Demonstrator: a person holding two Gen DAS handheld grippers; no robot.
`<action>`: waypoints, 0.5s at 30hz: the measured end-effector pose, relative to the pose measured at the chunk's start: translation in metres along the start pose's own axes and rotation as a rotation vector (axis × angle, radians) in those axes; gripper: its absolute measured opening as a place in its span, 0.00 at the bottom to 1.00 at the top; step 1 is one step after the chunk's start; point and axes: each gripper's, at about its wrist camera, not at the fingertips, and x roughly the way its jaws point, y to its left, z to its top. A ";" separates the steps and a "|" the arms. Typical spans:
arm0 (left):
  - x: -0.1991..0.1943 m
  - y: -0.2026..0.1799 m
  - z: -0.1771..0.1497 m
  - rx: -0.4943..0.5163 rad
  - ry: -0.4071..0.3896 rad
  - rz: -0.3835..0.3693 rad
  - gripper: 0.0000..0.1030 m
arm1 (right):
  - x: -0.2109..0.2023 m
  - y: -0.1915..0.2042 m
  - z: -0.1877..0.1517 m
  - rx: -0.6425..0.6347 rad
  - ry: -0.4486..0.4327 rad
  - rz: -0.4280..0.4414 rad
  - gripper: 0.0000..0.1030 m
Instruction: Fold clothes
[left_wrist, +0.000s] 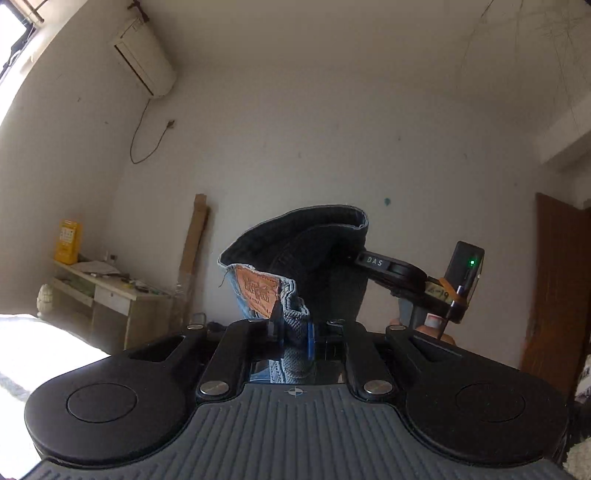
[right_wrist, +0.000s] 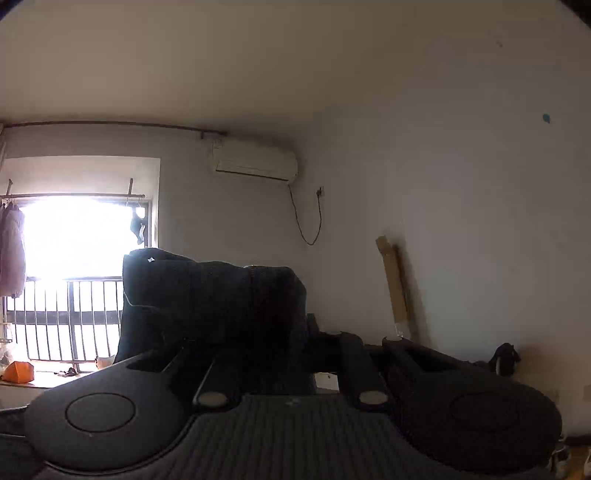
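Left gripper: black two-finger unit, fingers nearly pressed together, pinching the waistband of the blue denim jeans. The tan leather brand patch sits right above the pinch point, slightly to its left. The jeans are held up in the air between both grippers, waistband bunched, dark inner side of the fabric facing the left wrist camera.

Right gripper, seen from the left wrist camera: black arm with white lettering reaches into the jeans from the right and clamps the far waistband edge. A small black box with a green light is mounted on its rear end. Fingertips of the person's hand show under it.

Right wrist view: right gripper is dark and backlit. The jeans rise as a dark mass from between its fingers; gap looks nearly closed on the cloth, though pads are hard to make out.

Behind the jeans: pale wooden desk to the left against the wall with a yellow box on it, long cardboard tube leaning on the wall beside the desk, brown wooden door far right. White wall air conditioner hangs above the jeans, bright barred window to their left with pale clothes hung at its edge.
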 end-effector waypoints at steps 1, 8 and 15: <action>-0.002 0.001 0.000 -0.003 -0.005 -0.001 0.08 | -0.002 0.005 0.006 -0.027 -0.013 0.004 0.11; -0.052 0.018 -0.011 -0.056 -0.015 0.144 0.08 | 0.030 0.090 -0.037 -0.081 0.081 0.144 0.11; -0.170 0.053 -0.043 -0.176 -0.065 0.464 0.08 | 0.070 0.241 -0.117 -0.093 0.242 0.460 0.11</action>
